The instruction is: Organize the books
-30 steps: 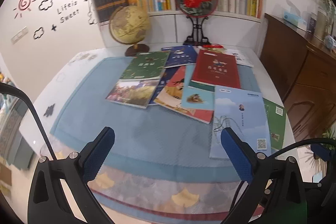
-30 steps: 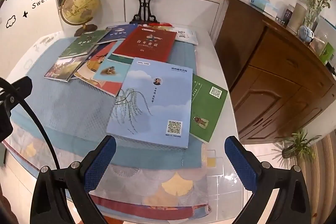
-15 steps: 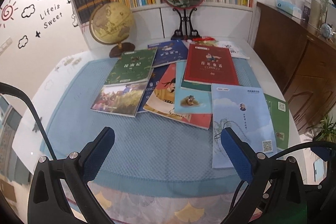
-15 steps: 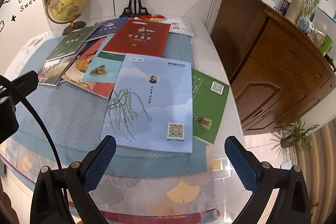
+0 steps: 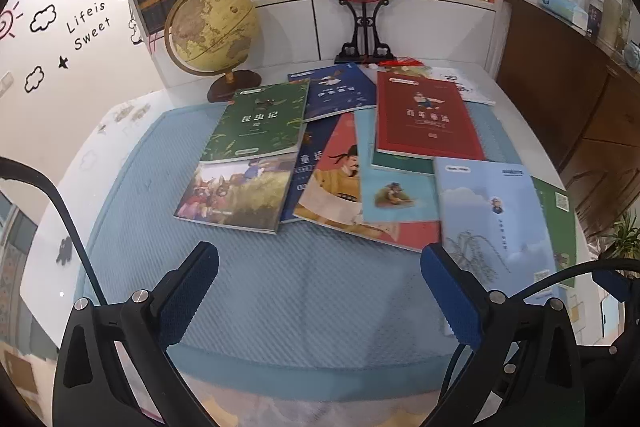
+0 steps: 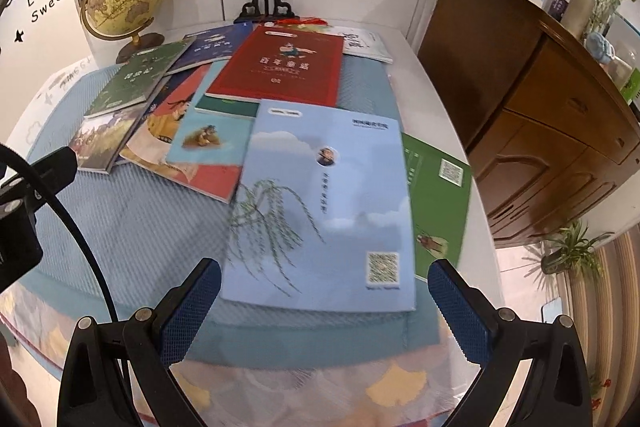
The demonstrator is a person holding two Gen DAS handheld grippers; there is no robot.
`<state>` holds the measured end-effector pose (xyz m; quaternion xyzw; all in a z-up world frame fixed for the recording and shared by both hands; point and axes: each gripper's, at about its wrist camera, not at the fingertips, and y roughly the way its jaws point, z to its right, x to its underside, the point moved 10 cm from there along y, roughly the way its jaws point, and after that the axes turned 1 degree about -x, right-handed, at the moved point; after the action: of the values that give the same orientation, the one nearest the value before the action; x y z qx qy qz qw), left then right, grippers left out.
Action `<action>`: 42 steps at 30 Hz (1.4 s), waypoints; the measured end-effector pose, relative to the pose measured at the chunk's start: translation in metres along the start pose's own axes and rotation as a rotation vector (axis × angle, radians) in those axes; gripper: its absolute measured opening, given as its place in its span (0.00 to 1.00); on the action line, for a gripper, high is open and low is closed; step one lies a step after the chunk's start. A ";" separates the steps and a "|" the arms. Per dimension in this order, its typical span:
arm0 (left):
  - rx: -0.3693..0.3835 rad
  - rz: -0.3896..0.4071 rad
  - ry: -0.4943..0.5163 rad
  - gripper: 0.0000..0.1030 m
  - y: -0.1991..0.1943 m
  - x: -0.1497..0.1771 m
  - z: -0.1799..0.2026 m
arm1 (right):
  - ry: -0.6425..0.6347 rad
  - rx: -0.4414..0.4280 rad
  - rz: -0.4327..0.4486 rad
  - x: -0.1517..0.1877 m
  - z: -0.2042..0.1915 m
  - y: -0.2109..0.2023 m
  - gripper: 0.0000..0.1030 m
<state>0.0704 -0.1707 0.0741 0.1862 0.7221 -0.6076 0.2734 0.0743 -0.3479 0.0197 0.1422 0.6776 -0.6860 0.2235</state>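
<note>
1. Thin paperback books, the pale blue willow-cover book point(image 6: 324, 203) nearest, lie scattered and overlapping on the blue textured mat point(image 5: 280, 291) covering the tabletop.
2. None stacked yet; everything remains.
3. Left tool point(image 5: 320, 279) and right tool point(image 6: 324, 295) gape wide, empty.

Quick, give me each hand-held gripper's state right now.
Left hand-held gripper: open, holding nothing, above the blue mat.
Right hand-held gripper: open, holding nothing, facing the light blue book.
</note>
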 end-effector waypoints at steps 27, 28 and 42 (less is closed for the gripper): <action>0.070 -0.026 0.052 0.98 0.063 -0.039 -0.031 | 0.075 0.068 -0.008 -0.048 -0.031 0.031 1.00; 0.074 -0.025 0.052 0.98 0.064 -0.040 -0.032 | 0.082 0.074 -0.010 -0.048 -0.030 0.032 1.00; 0.155 -0.001 0.089 0.98 0.083 -0.063 -0.039 | 0.111 0.159 0.011 -0.060 -0.008 0.030 1.00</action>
<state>0.1630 -0.1122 0.0538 0.2332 0.6844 -0.6529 0.2255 0.1404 -0.3326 0.0230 0.2010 0.6316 -0.7275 0.1772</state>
